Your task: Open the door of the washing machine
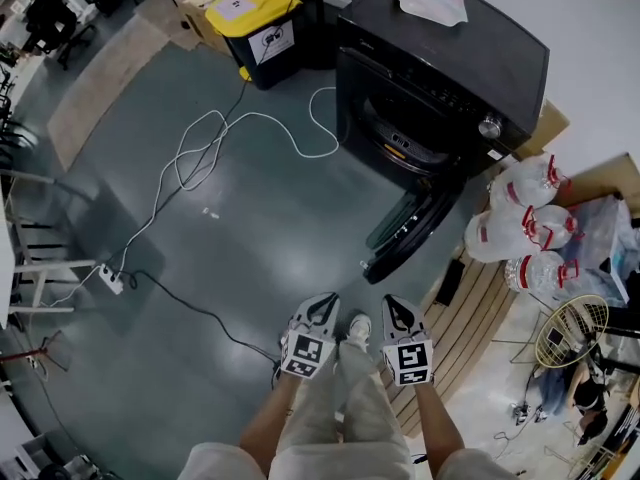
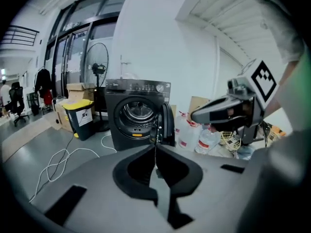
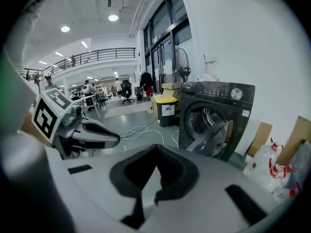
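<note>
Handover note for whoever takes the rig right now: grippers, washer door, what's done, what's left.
Left gripper: shut, empty, held near the person's feet, clear of the washer.
Right gripper: shut, empty, beside the left one.
Washer: on the floor ahead. Its door is swung wide open and the drum is exposed.
Done: door open.
Left: nothing on the door, as far as the views show.
</note>
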Available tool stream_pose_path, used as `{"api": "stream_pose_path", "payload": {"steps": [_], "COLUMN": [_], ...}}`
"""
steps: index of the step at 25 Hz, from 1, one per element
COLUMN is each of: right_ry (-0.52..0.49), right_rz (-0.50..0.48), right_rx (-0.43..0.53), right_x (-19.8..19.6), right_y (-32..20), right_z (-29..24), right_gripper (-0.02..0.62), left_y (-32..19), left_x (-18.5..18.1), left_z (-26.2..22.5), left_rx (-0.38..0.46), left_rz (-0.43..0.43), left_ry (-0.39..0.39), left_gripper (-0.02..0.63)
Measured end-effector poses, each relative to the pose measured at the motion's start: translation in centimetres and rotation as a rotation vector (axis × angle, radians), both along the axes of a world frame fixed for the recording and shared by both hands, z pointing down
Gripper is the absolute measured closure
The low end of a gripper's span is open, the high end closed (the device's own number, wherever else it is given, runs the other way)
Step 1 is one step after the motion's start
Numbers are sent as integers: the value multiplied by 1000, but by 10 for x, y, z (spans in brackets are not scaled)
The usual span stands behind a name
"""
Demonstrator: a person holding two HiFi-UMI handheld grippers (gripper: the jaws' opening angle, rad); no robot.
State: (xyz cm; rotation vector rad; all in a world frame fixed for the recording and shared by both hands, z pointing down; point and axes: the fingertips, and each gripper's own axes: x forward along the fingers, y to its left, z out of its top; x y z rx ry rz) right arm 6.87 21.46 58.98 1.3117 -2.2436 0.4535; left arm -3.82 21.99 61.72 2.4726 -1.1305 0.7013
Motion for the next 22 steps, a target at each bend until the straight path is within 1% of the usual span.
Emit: {"api": "stream_pose_path", "payload": {"steps": [3, 9, 17, 22], "right_ry": [3, -28, -41, -57], "right_rz": [-6, 8, 25, 43], "right_rx": [7, 48, 132, 206], "right_x": [-2, 1, 20, 31], "right_y": [-2, -19, -37, -52], "right_z": [-20, -75, -155, -205], "right_gripper": [597, 597, 597, 597], "left_y": [4, -10, -40, -57], "left_x": [-17, -31, -36, -38], "left_z": [-34, -94, -187, -240], "left_rx": [3, 39, 123, 192], "left_rz": [-48, -96, -164, -173], "left_ry": [26, 20, 64, 65], "left_gripper": [597, 598, 598, 598]}}
